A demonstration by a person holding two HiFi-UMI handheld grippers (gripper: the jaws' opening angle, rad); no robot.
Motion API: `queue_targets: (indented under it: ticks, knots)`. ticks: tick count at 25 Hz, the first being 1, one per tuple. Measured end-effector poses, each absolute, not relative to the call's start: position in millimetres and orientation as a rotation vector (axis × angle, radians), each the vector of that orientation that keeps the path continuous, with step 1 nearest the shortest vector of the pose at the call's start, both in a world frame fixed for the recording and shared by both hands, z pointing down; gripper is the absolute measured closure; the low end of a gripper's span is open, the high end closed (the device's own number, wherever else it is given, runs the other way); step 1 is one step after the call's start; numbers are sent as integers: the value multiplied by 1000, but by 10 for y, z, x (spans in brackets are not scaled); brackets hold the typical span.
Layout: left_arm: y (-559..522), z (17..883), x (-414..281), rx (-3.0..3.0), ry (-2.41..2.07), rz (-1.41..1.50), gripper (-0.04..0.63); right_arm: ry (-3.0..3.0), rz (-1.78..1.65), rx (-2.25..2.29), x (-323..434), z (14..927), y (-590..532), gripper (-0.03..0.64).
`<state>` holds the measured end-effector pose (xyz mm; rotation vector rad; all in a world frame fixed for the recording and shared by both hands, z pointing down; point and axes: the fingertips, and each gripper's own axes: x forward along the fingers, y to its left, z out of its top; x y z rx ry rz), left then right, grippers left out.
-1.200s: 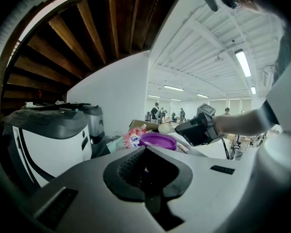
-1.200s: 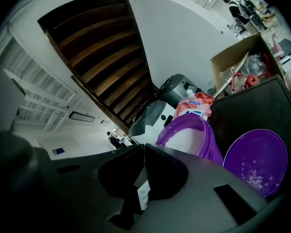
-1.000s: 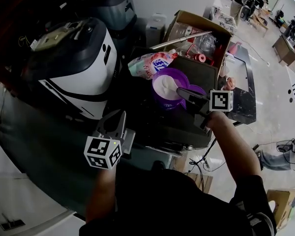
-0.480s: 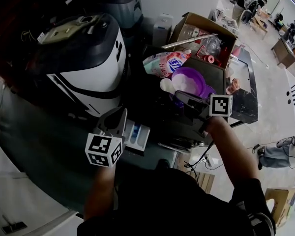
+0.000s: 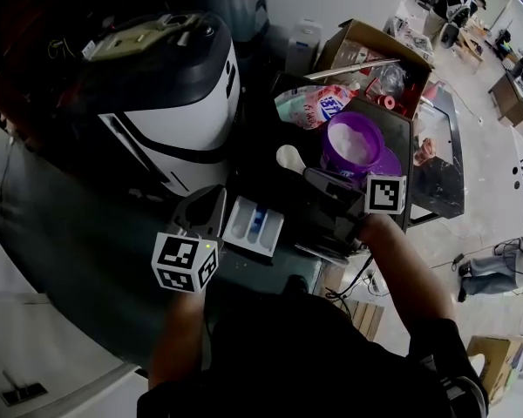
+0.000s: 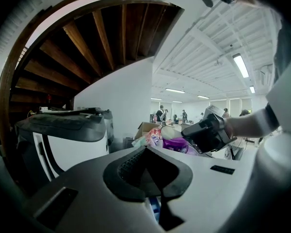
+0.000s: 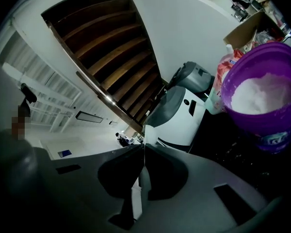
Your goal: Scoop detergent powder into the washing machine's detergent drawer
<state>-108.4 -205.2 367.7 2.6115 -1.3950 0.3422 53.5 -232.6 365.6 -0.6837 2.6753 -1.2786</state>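
The white detergent drawer (image 5: 254,225), with a blue compartment, stands pulled out in the head view. My left gripper (image 5: 211,202) sits just left of it. Its jaws are together (image 6: 147,150), and the drawer's blue shows through the gap below them. My right gripper (image 5: 315,178) is shut on the thin white handle (image 7: 137,191) of a scoop (image 5: 288,157). The scoop holds white powder and hangs between the purple powder tub (image 5: 353,142) and the drawer. In the right gripper view the tub (image 7: 264,96) is at the right, filled with powder.
A white-and-black washing machine (image 5: 170,103) stands behind the drawer. A pink detergent bag (image 5: 318,104) and an open cardboard box (image 5: 375,55) of bottles lie behind the tub. Cables trail on the floor at the right.
The right gripper has lifted the scoop out of the purple tub and carried it left toward the drawer. The drawer has come into view beside the left gripper.
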Motion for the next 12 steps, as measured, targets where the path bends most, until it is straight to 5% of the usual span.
queue_targets:
  ticks: [12]
  knots:
    - [-1853,3781,-1568,2586,-1403,325,588,2659,-1315,-669,-35,3808,-2018,596]
